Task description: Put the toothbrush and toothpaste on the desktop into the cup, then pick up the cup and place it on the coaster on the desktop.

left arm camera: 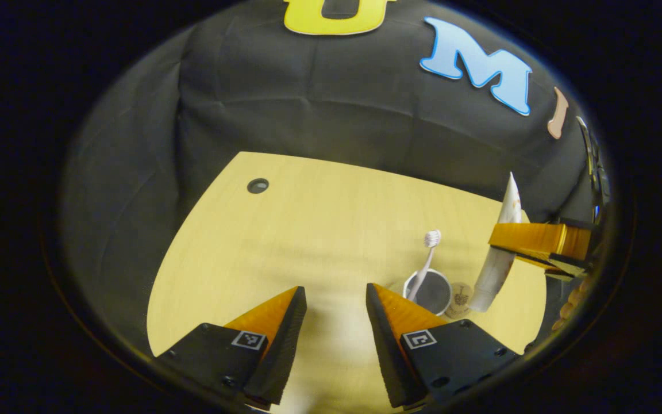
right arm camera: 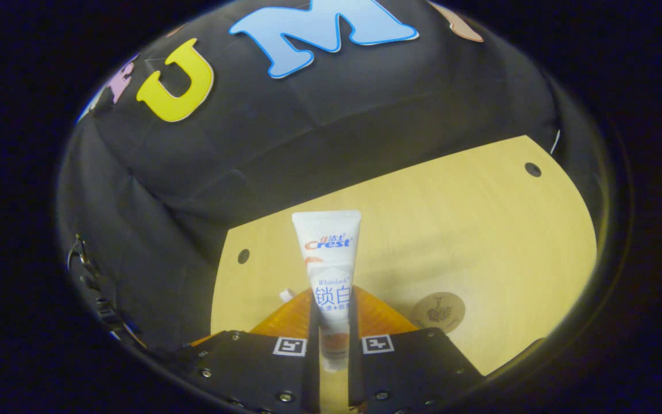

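White toothpaste tube [right arm camera: 331,270] clamped upright between right gripper [right arm camera: 331,339] fingers, above pale wooden desktop [left arm camera: 319,230]. Left gripper [left arm camera: 335,305] jaws apart, empty. White toothbrush [left arm camera: 426,261] stands in white cup [left arm camera: 428,290], just beside round cork coaster [right arm camera: 438,311].

The left gripper [left arm camera: 335,302] hangs above the desktop [left arm camera: 308,230] near its front edge, its 2 fingers spread wide with nothing between them. The right gripper [right arm camera: 331,313] is raised, both fingers pressed against the toothpaste tube [right arm camera: 329,270].
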`<state>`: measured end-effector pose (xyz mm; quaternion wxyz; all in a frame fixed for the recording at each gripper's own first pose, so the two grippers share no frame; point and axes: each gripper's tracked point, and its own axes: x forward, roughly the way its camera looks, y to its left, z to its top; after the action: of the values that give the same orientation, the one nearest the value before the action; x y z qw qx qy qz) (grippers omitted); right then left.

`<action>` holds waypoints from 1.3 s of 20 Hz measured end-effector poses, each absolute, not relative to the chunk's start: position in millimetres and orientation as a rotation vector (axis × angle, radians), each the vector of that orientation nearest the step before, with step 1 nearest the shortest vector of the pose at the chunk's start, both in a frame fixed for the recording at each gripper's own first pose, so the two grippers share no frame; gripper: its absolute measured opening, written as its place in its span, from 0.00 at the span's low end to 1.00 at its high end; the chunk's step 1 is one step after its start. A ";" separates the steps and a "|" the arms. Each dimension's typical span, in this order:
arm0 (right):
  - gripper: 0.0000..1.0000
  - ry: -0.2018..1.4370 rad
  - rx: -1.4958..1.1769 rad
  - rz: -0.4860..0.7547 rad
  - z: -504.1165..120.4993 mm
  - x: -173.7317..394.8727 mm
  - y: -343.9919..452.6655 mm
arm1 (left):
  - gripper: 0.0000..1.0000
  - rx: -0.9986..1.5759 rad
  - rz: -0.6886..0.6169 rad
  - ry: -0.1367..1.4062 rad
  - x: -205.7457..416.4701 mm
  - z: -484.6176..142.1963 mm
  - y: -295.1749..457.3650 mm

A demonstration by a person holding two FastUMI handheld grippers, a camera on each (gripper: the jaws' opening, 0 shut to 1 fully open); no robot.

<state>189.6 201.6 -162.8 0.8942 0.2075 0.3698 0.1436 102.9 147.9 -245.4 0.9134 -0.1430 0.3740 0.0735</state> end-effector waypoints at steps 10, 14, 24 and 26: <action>0.21 0.708 0.293 0.318 -196.9 207.2 228.6 | 0.95 -0.318 0.241 0.789 62.3 -257.6 202.9; 0.22 0.660 0.253 0.325 -208.0 209.2 230.9 | 0.95 -0.312 0.251 0.793 57.9 -264.5 207.2; 0.55 0.603 0.239 0.353 -211.1 173.1 226.5 | 0.96 -0.270 0.227 0.817 54.2 -269.2 201.8; 0.77 0.582 0.241 0.348 -204.2 172.6 220.5 | 0.95 -0.269 0.211 0.824 53.0 -269.5 200.3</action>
<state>172.6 220.5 -204.2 0.9359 0.1180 0.2850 0.1702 53.0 200.3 -269.5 0.9021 -0.1301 0.3986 0.1022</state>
